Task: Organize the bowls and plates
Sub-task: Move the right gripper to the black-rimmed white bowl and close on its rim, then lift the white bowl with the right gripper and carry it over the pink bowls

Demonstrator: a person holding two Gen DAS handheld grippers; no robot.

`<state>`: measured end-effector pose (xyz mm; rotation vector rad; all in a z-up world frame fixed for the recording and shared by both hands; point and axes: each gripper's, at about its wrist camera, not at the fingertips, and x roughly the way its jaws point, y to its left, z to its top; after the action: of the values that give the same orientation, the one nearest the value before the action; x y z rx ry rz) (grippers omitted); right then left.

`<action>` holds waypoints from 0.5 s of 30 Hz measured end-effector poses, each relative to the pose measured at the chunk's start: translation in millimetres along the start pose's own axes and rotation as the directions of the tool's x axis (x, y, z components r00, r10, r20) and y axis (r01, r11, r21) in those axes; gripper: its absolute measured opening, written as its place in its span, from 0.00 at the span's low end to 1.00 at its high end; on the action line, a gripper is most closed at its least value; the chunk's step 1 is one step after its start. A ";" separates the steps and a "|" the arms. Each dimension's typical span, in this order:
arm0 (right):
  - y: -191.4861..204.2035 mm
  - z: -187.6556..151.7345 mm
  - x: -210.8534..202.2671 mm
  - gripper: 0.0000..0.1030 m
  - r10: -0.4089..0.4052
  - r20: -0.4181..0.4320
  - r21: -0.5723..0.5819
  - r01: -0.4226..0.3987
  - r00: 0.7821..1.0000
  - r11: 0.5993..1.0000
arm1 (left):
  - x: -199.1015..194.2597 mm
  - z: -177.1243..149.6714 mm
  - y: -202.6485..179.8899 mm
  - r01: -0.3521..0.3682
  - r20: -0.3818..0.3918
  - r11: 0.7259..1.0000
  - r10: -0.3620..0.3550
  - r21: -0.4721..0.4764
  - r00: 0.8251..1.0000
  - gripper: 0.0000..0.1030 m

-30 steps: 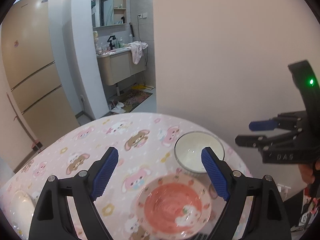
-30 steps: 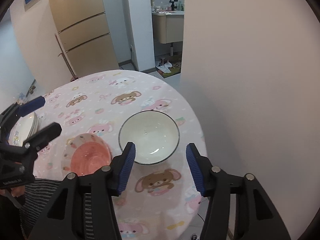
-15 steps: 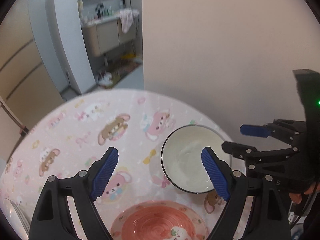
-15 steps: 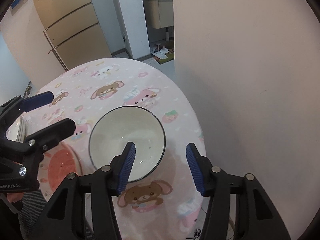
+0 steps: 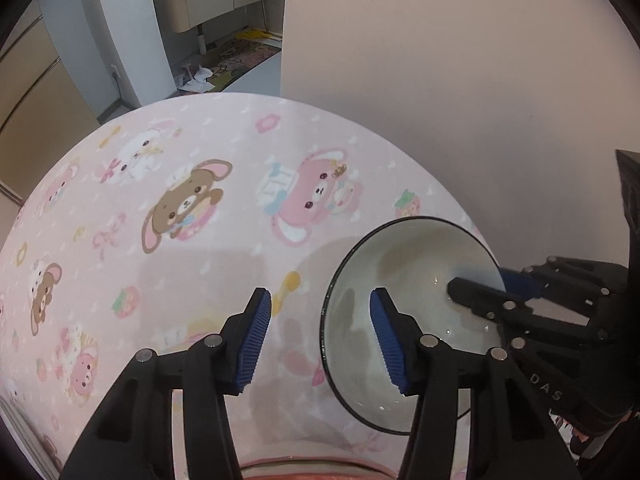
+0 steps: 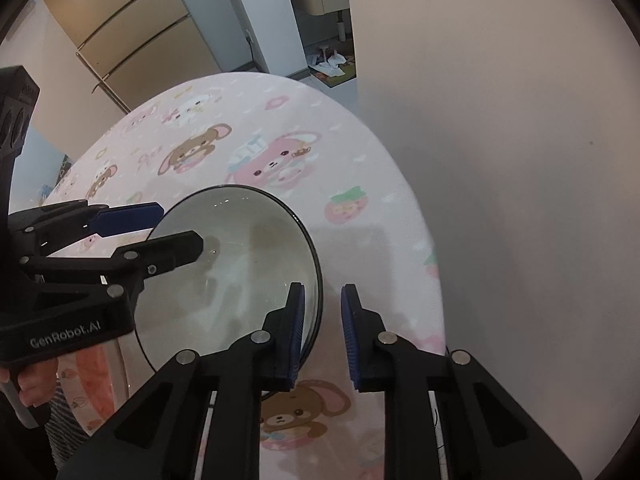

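The right gripper (image 6: 320, 330) has its jaws narrowed but not shut, set astride the near right rim of the white bowl (image 6: 240, 264): one finger stands inside the bowl, the other just outside, and the dark rim line passes between them. Whether either pad already touches the wall I cannot tell. The left gripper (image 5: 320, 338) is wider apart and straddles the opposite, left side of the bowl (image 5: 404, 320), one pad over the inside and the other over the tablecloth (image 5: 192, 240); it holds nothing.

So the move to come turns on the rim, which lies directly between the right fingers and needs only a small closing to be pinched. The right gripper looks the nearer to a grip, the left being looser about its side. A round bowl has no long axis; what counts is that each pair of fingers crosses the rim squarely.

The bowl sits near the right edge of the round table, on the side toward the plain wall, with little cloth between it and the drop.

A pink plate (image 6: 94, 376) lies toward the table's near edge, left of the bowl, mostly covered by the left gripper's body; only a strip of it shows in the left view. The bowl's foot and its contact with the cloth are hidden.
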<state>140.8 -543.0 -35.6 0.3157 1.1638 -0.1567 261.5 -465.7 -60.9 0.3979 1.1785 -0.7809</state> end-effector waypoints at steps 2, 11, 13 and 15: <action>1.1 1.0 9.8 0.13 0.010 -0.044 0.013 -0.010 0.999 1.000 | 5.9 0.4 -3.3 0.008 -0.026 1.000 -0.008 0.005 1.000 0.53; 3.6 -2.0 9.9 0.12 0.012 -0.037 0.028 -0.011 0.999 1.000 | 21.0 -6.7 6.8 0.089 -0.121 0.994 -0.097 -0.067 0.988 0.18; 10.7 -0.9 5.7 0.12 -0.005 -0.026 0.009 0.005 1.000 1.000 | 13.9 -8.9 7.3 0.069 -0.103 0.995 -0.076 -0.072 0.992 0.18; 12.6 1.7 -2.3 0.10 -0.002 -0.014 0.013 0.002 1.000 1.000 | -1.7 -10.5 9.1 0.063 -0.057 0.995 -0.067 -0.073 0.996 0.17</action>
<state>145.0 -531.8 -30.8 0.3274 1.1775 -0.1638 260.7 -452.1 -64.1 0.3270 1.2760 -0.7857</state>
